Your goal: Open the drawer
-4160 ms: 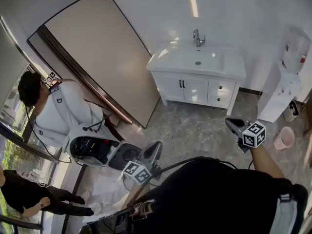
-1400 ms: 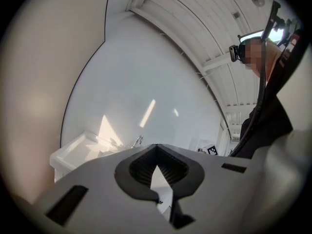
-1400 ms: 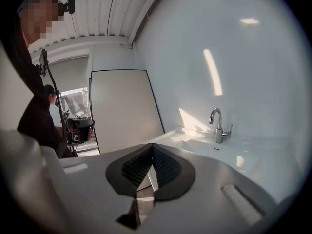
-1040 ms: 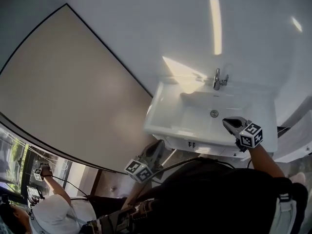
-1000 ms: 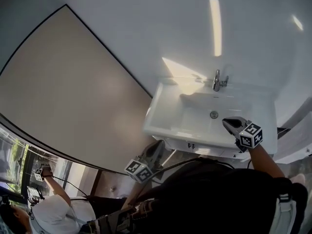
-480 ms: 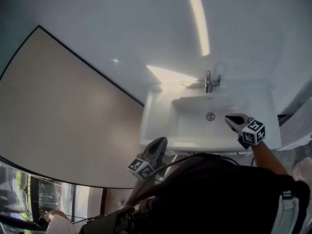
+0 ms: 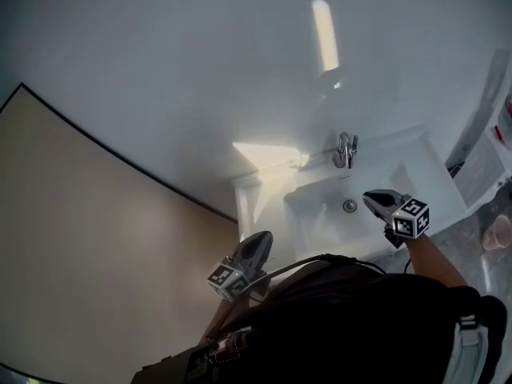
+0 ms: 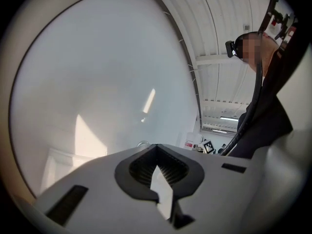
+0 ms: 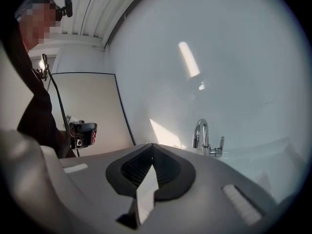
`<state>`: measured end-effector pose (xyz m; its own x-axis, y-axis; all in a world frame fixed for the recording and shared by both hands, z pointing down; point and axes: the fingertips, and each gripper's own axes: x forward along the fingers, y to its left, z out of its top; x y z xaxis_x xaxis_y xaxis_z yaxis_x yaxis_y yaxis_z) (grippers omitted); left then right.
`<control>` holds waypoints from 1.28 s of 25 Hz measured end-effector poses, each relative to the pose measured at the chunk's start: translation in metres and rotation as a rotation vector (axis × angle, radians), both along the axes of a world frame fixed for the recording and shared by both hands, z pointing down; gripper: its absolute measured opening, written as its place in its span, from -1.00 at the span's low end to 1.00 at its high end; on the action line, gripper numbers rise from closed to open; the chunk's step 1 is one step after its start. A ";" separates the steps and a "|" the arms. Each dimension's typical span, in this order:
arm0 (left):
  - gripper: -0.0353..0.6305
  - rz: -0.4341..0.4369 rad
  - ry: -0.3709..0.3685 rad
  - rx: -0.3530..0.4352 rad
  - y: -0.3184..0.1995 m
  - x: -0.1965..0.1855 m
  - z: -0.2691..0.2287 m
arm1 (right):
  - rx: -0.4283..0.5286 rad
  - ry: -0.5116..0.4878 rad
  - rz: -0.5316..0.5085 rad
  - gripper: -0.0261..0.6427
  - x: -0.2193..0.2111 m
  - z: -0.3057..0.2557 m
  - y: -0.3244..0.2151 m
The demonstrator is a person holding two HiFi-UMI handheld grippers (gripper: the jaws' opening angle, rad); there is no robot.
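- Head view: left gripper (image 7: 254,245) and right gripper (image 7: 376,201) are held out ahead of the person's dark torso (image 7: 360,318).
  - The right one hangs over the bowl of a white basin (image 7: 268,202), near the drain.
  - The left one sits off the basin's near left corner.
  - The faucet (image 7: 346,149) stands at the back of the basin, against the white wall (image 7: 200,70).
  - The drawer is not in sight. The basin rim and the torso cover everything below.
  - Judgement: it sits in the front under the basin.
- Left gripper view: the jaws are clenched together with nothing between them. Past the tips there is only wall, with a sunlit patch (image 8: 87,138). No handle or cabinet front shows.
- Right gripper view: the jaws are closed on themselves and empty. The faucet shows beyond the tips, and a beige panel (image 9: 90,106) stands off to the left. No drawer shows here either.
- Step in hand (judgement): approach only, with no contact with the drawer yet.
- Next move calls for:
  - bringing one gripper down below the basin rim;
  - tilting the head to find the handle;
  - parting the jaws and closing them on the handle;
  - pulling straight outward.
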<state>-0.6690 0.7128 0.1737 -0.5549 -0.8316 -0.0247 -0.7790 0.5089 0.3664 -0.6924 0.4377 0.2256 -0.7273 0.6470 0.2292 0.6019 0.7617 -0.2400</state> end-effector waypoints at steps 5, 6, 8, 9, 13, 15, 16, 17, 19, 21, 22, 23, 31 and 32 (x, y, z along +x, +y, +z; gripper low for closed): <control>-0.89 0.136 0.066 0.005 0.008 -0.019 0.016 | 0.029 0.012 0.100 -0.92 0.011 0.003 0.019; -0.89 0.163 0.072 0.009 0.002 -0.024 0.021 | 0.033 0.017 0.126 -0.92 0.014 0.004 0.012; -0.89 0.212 0.068 0.012 -0.013 -0.030 0.032 | 0.045 0.035 0.175 -0.92 0.023 0.011 -0.004; -0.89 0.238 0.064 0.010 -0.021 -0.031 0.036 | 0.047 0.048 0.199 -0.92 0.029 0.016 -0.012; -0.89 0.327 0.074 -0.011 -0.053 -0.026 0.046 | 0.025 0.085 0.306 -0.92 0.055 0.038 -0.049; -0.89 0.352 0.073 -0.022 -0.070 -0.017 0.049 | 0.011 0.101 0.342 -0.92 0.071 0.048 -0.071; -0.89 0.362 0.075 -0.027 -0.083 -0.011 0.047 | 0.009 0.108 0.355 -0.92 0.079 0.052 -0.084; -0.89 0.370 0.080 -0.031 -0.097 -0.005 0.045 | 0.008 0.114 0.368 -0.92 0.085 0.056 -0.099; -0.89 0.386 0.093 -0.040 -0.125 0.004 0.046 | -0.001 0.124 0.389 -0.92 0.094 0.063 -0.126; -0.89 0.401 0.108 -0.058 -0.153 0.015 0.052 | -0.015 0.131 0.400 -0.92 0.103 0.071 -0.151; -0.89 0.410 0.113 -0.067 -0.169 0.021 0.054 | -0.021 0.134 0.402 -0.92 0.108 0.074 -0.163; -0.89 0.421 0.118 -0.075 -0.185 0.027 0.057 | -0.026 0.137 0.404 -0.92 0.113 0.078 -0.176; -0.89 0.509 0.193 -0.171 -0.302 0.071 0.097 | -0.077 0.160 0.442 -0.92 0.140 0.123 -0.274; -0.89 0.525 0.209 -0.189 -0.314 0.078 0.104 | -0.085 0.165 0.450 -0.92 0.144 0.130 -0.284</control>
